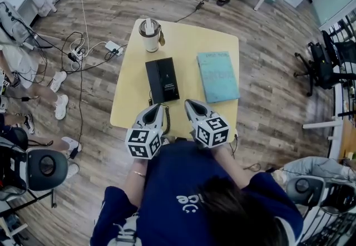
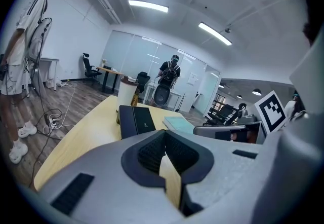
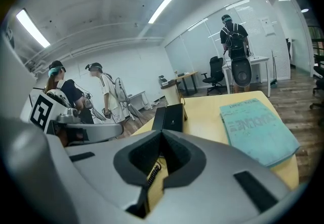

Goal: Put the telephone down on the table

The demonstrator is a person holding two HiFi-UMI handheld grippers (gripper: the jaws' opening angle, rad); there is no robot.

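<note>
The black telephone lies flat on the yellow table, near its middle. It also shows ahead in the left gripper view as the telephone and in the right gripper view as the telephone. Its coiled cord runs under my right jaws. My left gripper hovers at the table's near edge, just short of the telephone, shut and empty. To its right, my right gripper is also shut with nothing between its jaws. Close up, the left gripper and right gripper show their pads meeting.
A teal book lies right of the telephone. A white lidded cup stands at the far left corner. Cables and a power strip lie on the floor to the left. Office chairs and people stand around the room.
</note>
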